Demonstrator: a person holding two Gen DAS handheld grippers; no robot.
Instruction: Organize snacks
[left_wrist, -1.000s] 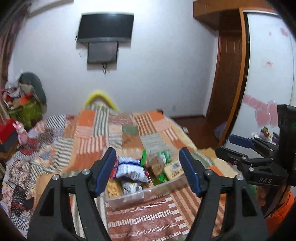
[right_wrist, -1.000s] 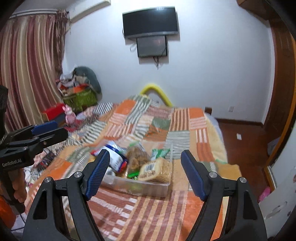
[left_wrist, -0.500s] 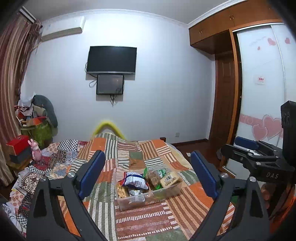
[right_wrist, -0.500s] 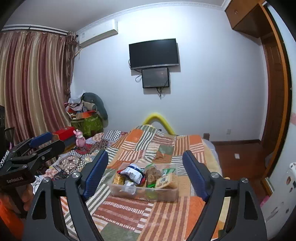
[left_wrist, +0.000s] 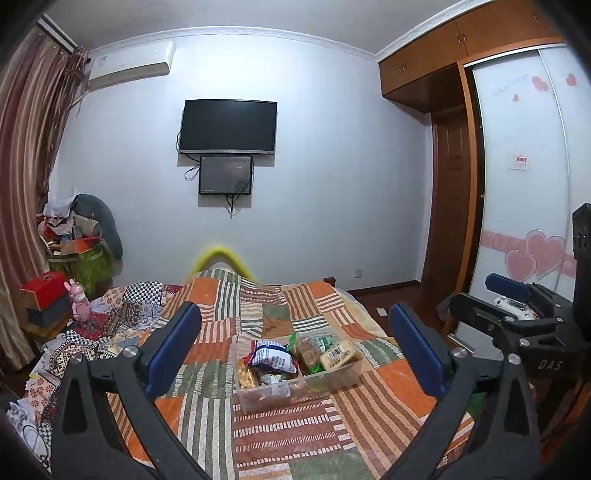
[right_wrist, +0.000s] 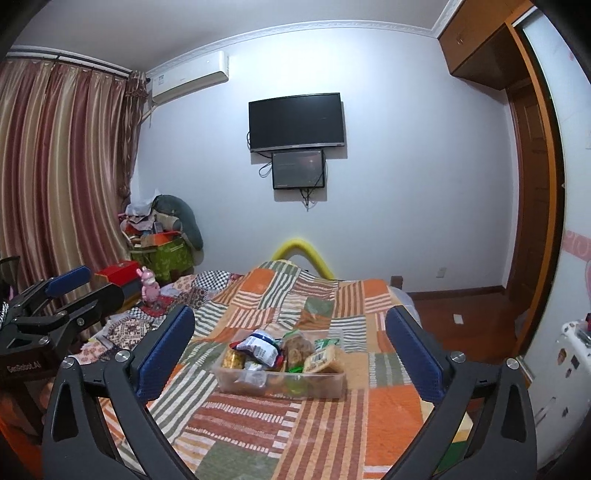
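A clear plastic bin sits on the patchwork bed, filled with several snack packs. A blue-and-white bag lies on top, with a yellow barcoded pack and a brown snack bag beside it. My left gripper is open and empty, well back from the bin and above the bed. My right gripper is open and empty, also well back. Each gripper shows at the edge of the other's view, the right one and the left one.
The patchwork bedspread covers the bed. A red box and a pink toy stand at the left with a pile of clutter. A wardrobe and a door stand at the right. A TV hangs on the far wall.
Both grippers have pulled back and up from the bin, which now looks smaller and farther. Both stay open and empty. The snacks have not moved.
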